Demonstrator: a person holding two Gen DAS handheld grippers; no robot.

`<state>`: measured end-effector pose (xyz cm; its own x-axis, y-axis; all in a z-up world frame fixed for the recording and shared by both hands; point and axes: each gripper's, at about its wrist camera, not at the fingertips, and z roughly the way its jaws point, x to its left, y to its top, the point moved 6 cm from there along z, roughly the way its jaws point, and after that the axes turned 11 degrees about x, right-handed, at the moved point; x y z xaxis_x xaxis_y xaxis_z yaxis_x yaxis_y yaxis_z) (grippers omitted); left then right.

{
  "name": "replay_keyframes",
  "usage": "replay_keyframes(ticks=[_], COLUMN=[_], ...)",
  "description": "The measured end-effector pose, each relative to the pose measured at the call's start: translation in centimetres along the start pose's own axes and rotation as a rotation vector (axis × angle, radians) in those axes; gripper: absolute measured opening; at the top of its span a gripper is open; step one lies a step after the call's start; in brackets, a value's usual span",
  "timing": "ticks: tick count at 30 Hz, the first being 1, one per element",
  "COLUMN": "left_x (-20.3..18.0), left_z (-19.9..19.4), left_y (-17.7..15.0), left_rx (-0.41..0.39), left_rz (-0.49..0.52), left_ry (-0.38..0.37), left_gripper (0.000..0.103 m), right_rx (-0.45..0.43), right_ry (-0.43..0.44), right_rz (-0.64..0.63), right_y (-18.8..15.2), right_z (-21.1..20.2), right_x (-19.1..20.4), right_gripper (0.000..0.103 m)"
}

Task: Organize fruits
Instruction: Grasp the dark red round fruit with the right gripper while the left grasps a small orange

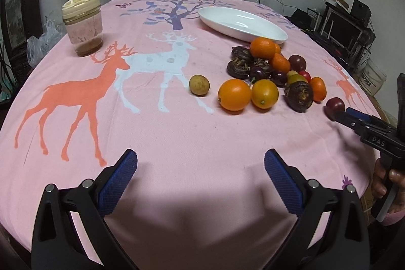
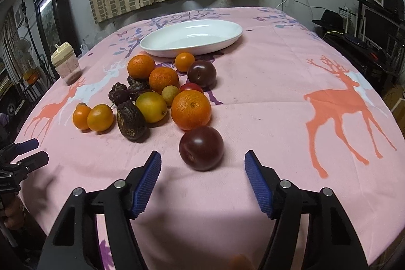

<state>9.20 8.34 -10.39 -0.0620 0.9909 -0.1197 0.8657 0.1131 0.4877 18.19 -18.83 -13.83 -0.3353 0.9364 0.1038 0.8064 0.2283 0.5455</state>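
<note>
Lying just ahead of the spread right tongs [image 2: 202, 166], dark plum [image 2: 201, 148], untouched

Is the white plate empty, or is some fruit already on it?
Empty. The plate shows only bare white surface in both views; all the fruit, such as the plum, lies on the cloth.

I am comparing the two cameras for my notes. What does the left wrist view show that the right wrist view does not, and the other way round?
Only the left wrist view shows the small tan round fruit lying alone, apart from the pile, and the open left gripper from behind.

Only the right wrist view shows the large orange deer print on its right, and the open right gripper with the dark purple plum just ahead of its fingertips.

Both show the empty white oval plate, the lidded plastic jar and the pink tablecloth.
</note>
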Motion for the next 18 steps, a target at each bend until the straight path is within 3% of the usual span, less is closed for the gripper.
replay_keyframes(ticks=[1,3,4,7,12,18], left_x=[-0.1,-0.3,-0.4,-1.3,-3.0,-2.9], left_z=[0.1,0.5,0.6,1.2,2.8,3.9], left_y=[0.2,0.8,1.1,2.2,3.9,5.5], left_rx=[0.001,0.002,0.002,0.002,0.027,0.05], left_rz=[0.005,0.024,0.034,0.078,0.177,0.208], left_ry=[-0.001,-0.001,-0.003,-0.013,-0.029,-0.048], left_gripper=[0.098,0.098,0.098,0.095,0.06,0.055], right_rx=[0.007,0.036,0.045,0.041,0.037,0.037], right_ry=[0.003,0.019,0.027,0.056,0.092,0.123], right_rz=[-0.002,-0.008,-0.003,0.014,0.024,0.039], right_y=[0.1,0.3,0.3,0.3,0.3,0.3], right_z=[0.3,1.2,1.5,1.4,1.3,1.4], right_x=[0.0,0.2,0.1,-0.2,-0.4,-0.6], right_gripper=[0.061,0.041,0.039,0.038,0.038,0.038])
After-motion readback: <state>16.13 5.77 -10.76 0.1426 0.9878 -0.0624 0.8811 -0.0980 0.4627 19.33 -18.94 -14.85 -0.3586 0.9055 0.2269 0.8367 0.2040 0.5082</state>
